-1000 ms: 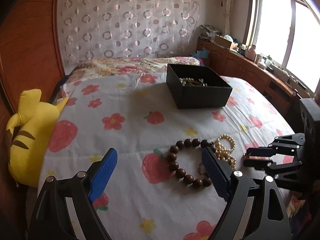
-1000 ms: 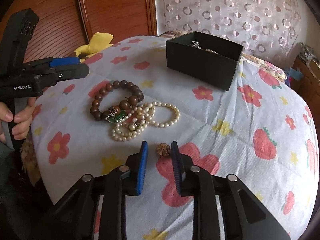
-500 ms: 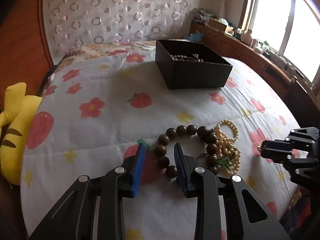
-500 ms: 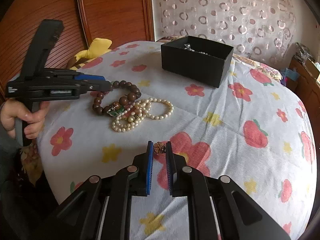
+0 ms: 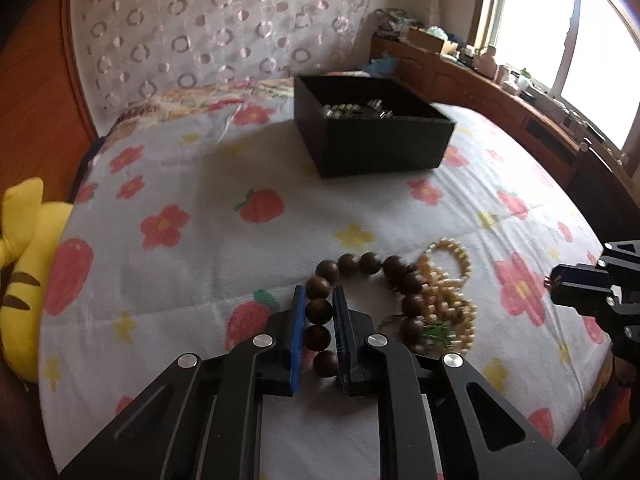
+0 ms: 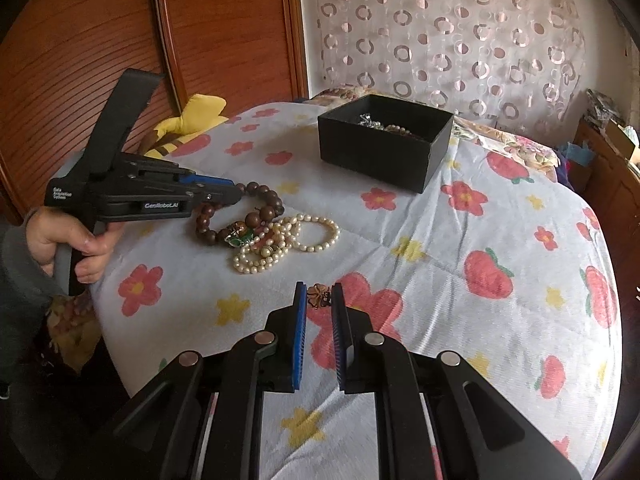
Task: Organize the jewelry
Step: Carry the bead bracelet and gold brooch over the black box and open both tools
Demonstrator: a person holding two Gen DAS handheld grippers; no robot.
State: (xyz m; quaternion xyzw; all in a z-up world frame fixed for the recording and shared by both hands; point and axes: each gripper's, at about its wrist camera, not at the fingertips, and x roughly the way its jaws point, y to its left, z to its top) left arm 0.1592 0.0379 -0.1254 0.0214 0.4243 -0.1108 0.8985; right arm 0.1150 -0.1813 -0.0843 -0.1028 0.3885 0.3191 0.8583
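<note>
A home bedroom: flower-print bedspread (image 5: 192,184), wooden headboard (image 6: 80,40), yellow plush toy (image 5: 24,264), curtained wall (image 6: 440,32).

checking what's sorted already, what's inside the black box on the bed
The black box is open and already holds some jewelry: silvery pieces and beaded strands show above the rim. Its walls hide the bottom and anything lower.

Brand on side of left gripper (image 6: 224,194): "GenRobot.AI", white letters on black body, seen from right wrist view.
Small print on rear of same body, above the hand (image 6: 72,240): three short white lines, first reads roughly "Data", the rest too small to make out.
Left wrist view: no legible writing.
Black box (image 6: 380,156): no legible lettering.
</note>
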